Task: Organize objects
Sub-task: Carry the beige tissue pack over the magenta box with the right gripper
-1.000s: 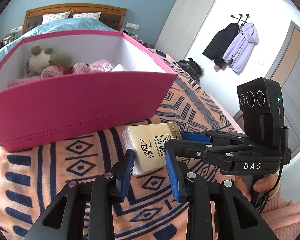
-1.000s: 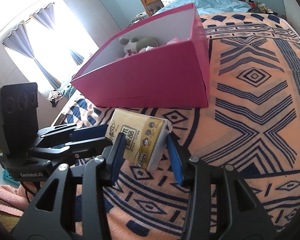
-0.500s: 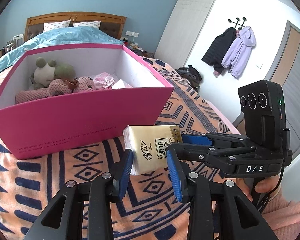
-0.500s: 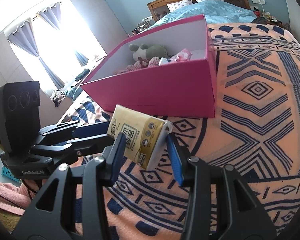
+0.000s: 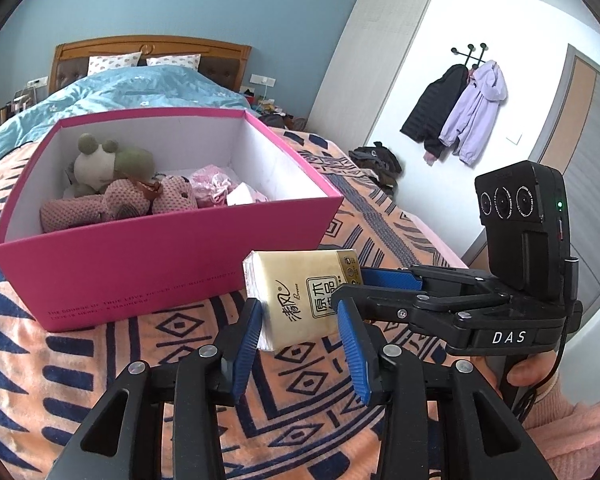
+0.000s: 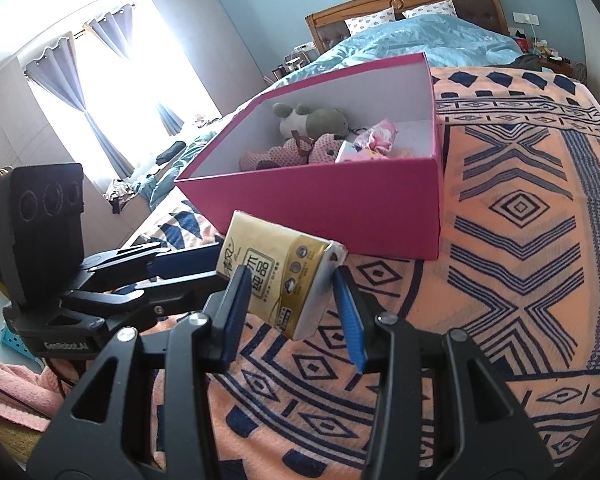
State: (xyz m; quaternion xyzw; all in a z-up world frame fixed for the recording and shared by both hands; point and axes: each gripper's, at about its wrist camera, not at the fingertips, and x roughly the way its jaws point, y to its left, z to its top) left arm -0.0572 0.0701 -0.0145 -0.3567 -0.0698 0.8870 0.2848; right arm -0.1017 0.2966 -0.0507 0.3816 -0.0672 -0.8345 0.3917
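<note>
L tongs (image 5: pixel 299 309): jaws easing apart, tissue pack (image 5: pixel 296 276) between them. Both blue pads look in contact w/ the pack's short ends, so grasping, though loosening.

R tongs (image 6: pixel 290 276): clenched on the same pack. Near pad is flat on the gold face; far pad is right at the white end, contact looks light.

The two tongs meet crosswise at the pack. From L cam, R tongs come in from the right, one blue finger behind the pack and one black finger in front. From R cam, L tongs come in from the left the same way.

Pack: gold wrapper, dark print, white paper at the ends. Tilted, and it appears clear of the bedspread (image 6: pixel 520 208) (orange, navy geometric pattern).

Pink box (image 5: pixel 160 264): just beyond both sets of tips, open top, white inside, resting on the bedspread. Pack is short of its near wall, not over the rim.

Inside the box: green-and-white plush (image 5: pixel 100 160) at the far-left corner as seen from L tongs, pink plush (image 5: pixel 128 200) in front of it, pink cloth (image 5: pixel 212 184) to its right.

Person's hand (image 5: pixel 520 376) grips the R tongs' handle, pink sleeve (image 5: pixel 572 432) below it.

Further ahead of the tongs, past the box: blue quilt (image 5: pixel 140 92) and wooden headboard (image 5: pixel 152 46).
</note>
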